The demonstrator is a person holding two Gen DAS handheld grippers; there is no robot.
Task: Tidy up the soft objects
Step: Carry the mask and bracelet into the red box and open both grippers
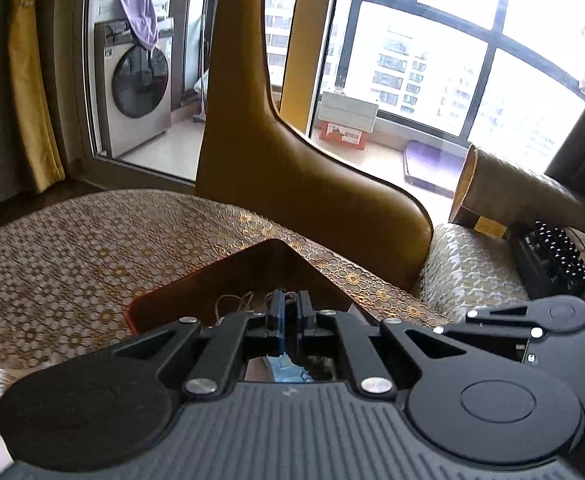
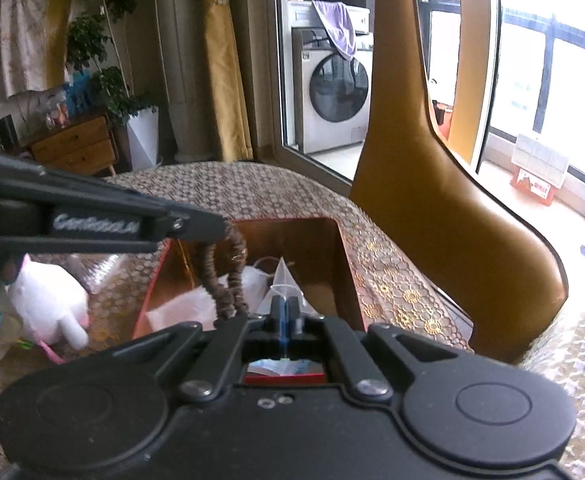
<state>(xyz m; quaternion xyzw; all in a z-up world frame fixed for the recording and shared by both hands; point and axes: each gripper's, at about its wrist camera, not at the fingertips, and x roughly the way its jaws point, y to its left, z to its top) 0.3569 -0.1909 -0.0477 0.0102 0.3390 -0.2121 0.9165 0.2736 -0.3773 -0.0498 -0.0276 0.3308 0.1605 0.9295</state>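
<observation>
- Right wrist view gives us the room at its widest: a glass sliding door point(image 2: 320, 80) with a washing machine point(image 2: 334, 96) behind it and a purple cloth point(image 2: 338, 30) draped over its top, a yellow curtain point(image 2: 224, 60), a potted plant point(image 2: 108, 64) and a wooden drawer chest point(image 2: 74, 146).
- From the left wrist view we see a big grid window point(image 1: 432, 48) with apartment blocks outside, a balcony floor, and a purple cushion point(image 1: 432, 162) lying on it.
- We face a mustard-brown chair back point(image 2: 444, 184) rising just beyond the worktop's far edge.
- Our worktop point(image 1: 72, 248) is round and covered with a lace-patterned cloth in brown and gold.
- On it sits an open box point(image 2: 342, 264), red outside and coppery inside, holding white soft items and a clear bag point(image 2: 286, 280).
- A white plush toy point(image 2: 48, 300) lies on the worktop to the left of the box, apart from it.
- Our left tool point(image 1: 290, 308) hangs over the box with its jaws nearly together, pinching a brown scrunchie point(image 2: 222, 272), which dangles above the box interior.
- Our right tool point(image 2: 287, 314) has its jaws pressed close on the clear bag inside the box.
</observation>
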